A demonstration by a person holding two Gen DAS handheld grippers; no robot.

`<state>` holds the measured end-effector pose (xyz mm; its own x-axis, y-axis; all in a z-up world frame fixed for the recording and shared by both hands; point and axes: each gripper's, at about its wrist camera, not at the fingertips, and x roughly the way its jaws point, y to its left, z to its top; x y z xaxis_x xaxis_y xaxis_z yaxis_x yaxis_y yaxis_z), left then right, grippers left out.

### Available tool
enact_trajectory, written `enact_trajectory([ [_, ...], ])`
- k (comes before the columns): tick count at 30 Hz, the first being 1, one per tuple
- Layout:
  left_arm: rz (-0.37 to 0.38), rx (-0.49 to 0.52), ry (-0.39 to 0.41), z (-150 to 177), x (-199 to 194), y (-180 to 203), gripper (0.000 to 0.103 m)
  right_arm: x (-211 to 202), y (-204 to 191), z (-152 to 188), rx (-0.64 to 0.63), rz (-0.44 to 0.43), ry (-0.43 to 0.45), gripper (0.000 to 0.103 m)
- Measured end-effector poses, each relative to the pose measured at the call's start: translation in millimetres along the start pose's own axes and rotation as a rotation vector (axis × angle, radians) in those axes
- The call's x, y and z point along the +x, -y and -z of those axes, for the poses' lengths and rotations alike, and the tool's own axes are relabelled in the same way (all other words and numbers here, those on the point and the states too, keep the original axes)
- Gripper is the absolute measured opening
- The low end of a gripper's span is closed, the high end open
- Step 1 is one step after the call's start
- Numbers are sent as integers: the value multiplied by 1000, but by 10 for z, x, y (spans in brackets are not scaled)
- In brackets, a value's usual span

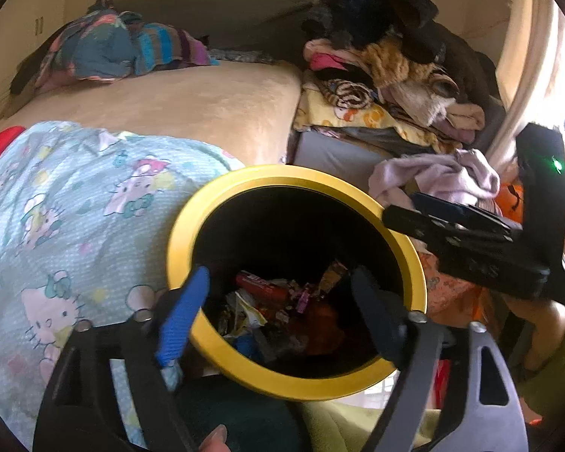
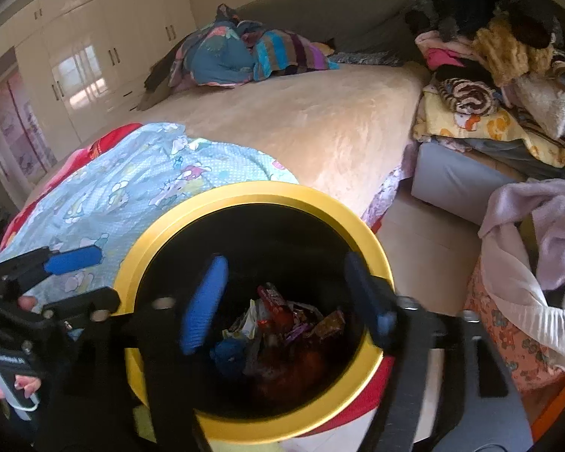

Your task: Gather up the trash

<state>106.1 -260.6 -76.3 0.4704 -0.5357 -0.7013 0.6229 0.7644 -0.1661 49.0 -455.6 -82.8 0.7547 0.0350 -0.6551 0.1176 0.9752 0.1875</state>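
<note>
Left claw: released, empty, above the yellow-rimmed bin.
Right claw: released, empty.
Risk: a claw may catch the rim and tip out the wrappers.

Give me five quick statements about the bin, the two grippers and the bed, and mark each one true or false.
1. The bin has a yellow rim. True.
2. The bin is empty. False: wrappers and other trash lie at its bottom.
3. The right gripper is clamped on a wrapper. False: its jaws stand apart over the bin's mouth with nothing between them.
4. The left gripper is open. True.
5. The cartoon-print blanket lies folded on the clothes pile. False: it is spread on the bed beside the bin.
</note>
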Motion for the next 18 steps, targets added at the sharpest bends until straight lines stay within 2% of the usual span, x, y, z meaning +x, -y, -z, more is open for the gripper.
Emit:
enact_trajectory([
  [4, -44, -24, 17, -4, -116, -81, 94, -109, -49, 51, -2, 11, 13, 80],
  [6, -65, -36, 25, -8, -187, -122, 95, -157, -79, 71, -1, 26, 23, 85],
  [9, -117, -55, 38, 9, -305, -200, 96, -204, -141, 84, -7, 41, 36, 85],
  [11, -151, -70, 47, 27, -406, -256, 96, -223, -181, 76, -12, 46, 45, 93],
  [18, -228, -128, 104, 89, -792, -459, 96, -354, -531, 37, -53, -6, 102, 93],
])
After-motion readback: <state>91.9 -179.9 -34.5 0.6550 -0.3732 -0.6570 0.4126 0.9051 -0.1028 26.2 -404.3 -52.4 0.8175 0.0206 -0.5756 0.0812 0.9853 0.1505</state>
